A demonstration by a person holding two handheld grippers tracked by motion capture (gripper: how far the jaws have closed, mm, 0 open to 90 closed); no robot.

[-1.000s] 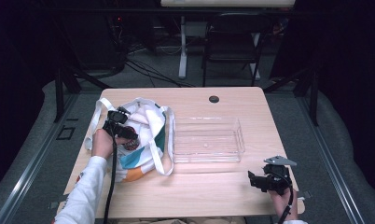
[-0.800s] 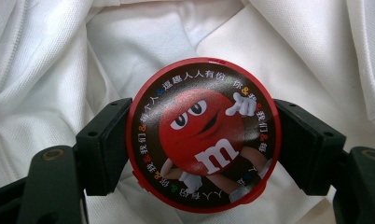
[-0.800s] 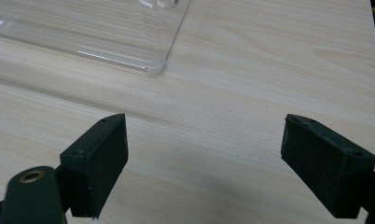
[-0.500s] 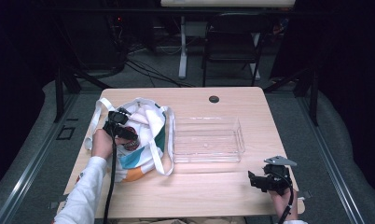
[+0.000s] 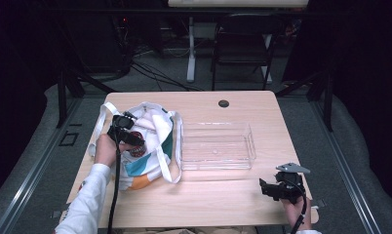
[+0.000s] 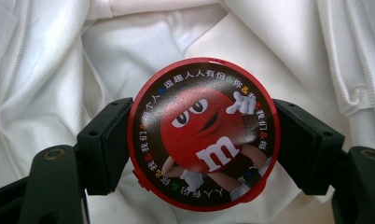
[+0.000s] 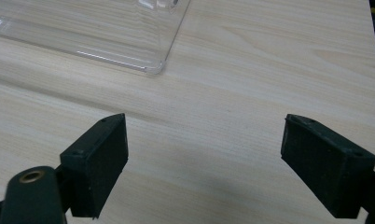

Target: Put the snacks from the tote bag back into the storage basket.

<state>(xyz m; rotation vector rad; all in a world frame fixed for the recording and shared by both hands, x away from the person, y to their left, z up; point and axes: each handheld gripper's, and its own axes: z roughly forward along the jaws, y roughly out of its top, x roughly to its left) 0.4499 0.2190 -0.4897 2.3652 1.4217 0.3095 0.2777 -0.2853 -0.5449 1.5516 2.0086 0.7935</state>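
Observation:
A round red candy tin (image 6: 204,135) with a cartoon red character on its lid sits between the two jaws of my left gripper (image 6: 202,144), which is shut on its sides. White cloth of the tote bag (image 6: 269,42) lies behind it. In the high view the left gripper (image 5: 128,134) hovers over the white tote bag (image 5: 155,151) with teal and orange patches, at the table's left. The tin (image 5: 137,148) peeks out beside it. My right gripper (image 5: 272,189) rests open over bare wood near the front right edge; in its own view the right gripper (image 7: 204,158) holds nothing.
A clear plastic tray (image 5: 217,146) stands in the middle of the wooden table (image 5: 213,204); its corner (image 7: 153,70) lies just ahead of the right gripper. A black grommet (image 5: 224,103) sits near the far edge. A chair (image 5: 240,48) and cables are beyond the table.
The left gripper has shifted very slightly over the bag. The right gripper has stayed where it was.

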